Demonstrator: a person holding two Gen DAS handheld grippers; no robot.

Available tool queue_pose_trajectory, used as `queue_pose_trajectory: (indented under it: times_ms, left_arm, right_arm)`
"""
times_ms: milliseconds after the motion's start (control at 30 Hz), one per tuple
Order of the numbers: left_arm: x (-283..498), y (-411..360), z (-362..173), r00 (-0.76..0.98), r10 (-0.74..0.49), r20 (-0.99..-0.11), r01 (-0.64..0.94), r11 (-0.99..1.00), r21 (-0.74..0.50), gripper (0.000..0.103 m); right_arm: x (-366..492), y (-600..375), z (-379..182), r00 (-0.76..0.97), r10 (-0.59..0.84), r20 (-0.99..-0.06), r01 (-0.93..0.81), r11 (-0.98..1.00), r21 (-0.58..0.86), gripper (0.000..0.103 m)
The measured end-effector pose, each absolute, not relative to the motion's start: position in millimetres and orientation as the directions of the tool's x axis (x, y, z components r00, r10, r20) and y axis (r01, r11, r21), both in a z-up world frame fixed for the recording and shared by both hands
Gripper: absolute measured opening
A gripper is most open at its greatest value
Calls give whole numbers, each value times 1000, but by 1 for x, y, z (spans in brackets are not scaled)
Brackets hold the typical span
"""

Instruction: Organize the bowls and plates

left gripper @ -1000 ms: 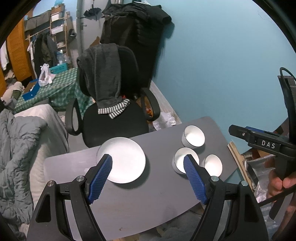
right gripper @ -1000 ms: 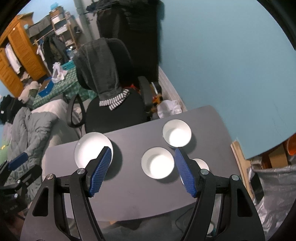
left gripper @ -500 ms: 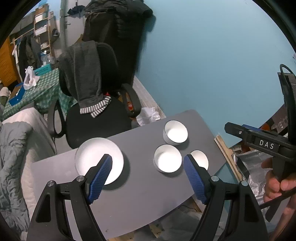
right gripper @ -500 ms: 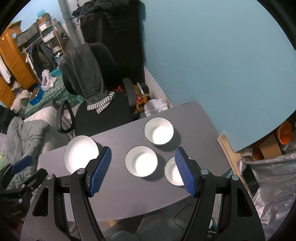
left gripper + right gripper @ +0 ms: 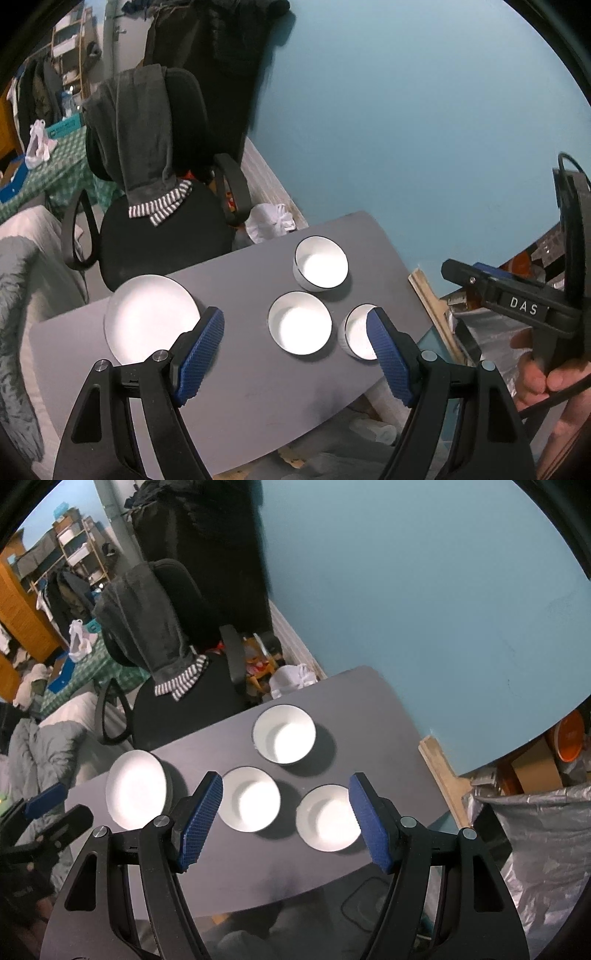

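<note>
A white plate (image 5: 149,319) (image 5: 135,788) lies at the left of a grey table (image 5: 258,387) (image 5: 384,716). Three white bowls stand to its right: a far one (image 5: 321,262) (image 5: 284,734), a middle one (image 5: 300,322) (image 5: 248,798) and a near-right one (image 5: 356,336) (image 5: 327,816). My left gripper (image 5: 295,345) is open and empty, high above the table's near half. My right gripper (image 5: 286,819) is open and empty, also high above the bowls.
A black office chair (image 5: 162,221) draped with a grey garment stands behind the table. A teal wall (image 5: 424,129) lies to the right. A grey bag (image 5: 535,849) and boxes sit right of the table. A bed with grey bedding (image 5: 18,295) lies at the left.
Both grippers have shifted to the left and pulled back, so the table and dishes sit further right and smaller in view. The dishes have not moved. Both grippers stay open.
</note>
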State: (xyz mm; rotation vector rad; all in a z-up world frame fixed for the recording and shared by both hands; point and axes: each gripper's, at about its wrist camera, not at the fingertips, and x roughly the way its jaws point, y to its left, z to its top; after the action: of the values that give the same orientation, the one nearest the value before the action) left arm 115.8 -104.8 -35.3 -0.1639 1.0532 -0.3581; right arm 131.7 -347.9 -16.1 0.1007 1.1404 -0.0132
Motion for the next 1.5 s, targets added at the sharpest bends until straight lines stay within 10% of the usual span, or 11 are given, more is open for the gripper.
queue_pose_trajectory:
  times_ms: [1500]
  left_arm:
    - [157,-159,-106,403,-164,-900,-16,982,-186,81]
  right_arm:
    - [212,-384,-110,218,189,-958,-218,966,141,70]
